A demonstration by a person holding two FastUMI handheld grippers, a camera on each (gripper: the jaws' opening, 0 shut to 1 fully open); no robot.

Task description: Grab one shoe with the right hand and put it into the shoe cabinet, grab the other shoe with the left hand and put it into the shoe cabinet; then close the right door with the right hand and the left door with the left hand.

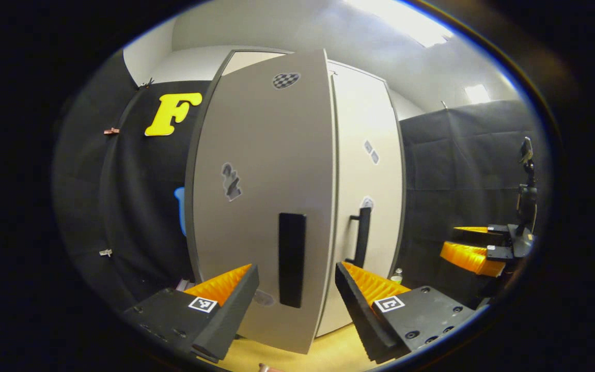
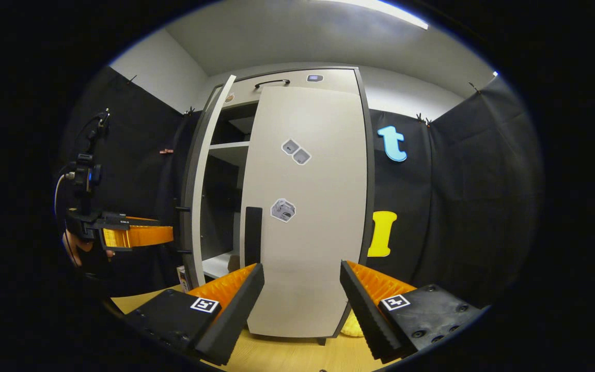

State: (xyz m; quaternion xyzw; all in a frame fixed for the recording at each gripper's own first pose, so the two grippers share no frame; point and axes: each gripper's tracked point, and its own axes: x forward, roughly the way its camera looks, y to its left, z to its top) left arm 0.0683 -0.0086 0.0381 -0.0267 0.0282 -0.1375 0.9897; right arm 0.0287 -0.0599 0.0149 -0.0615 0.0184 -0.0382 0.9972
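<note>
Both grippers spread wide and empty before the shoe cabinet, left door ajar, right door shut.

Nearest the lens in the left gripper view, the left gripper holds its jaws well apart around nothing, with the left door just beyond them, swung partly out, its dark handle at 6 o'clock between the fingers. Past that door's edge, toward 3 o'clock, sits the closed right door with its bar handle. In the right gripper view the shoe cabinet fills the middle; the right gripper is likewise spread and grips nothing. Through the gap at 9 o'clock a white shelf shows; whether shoes lie inside cannot be told. Small stickers dot the right door. Wooden floor lies at 6 o'clock.
</note>
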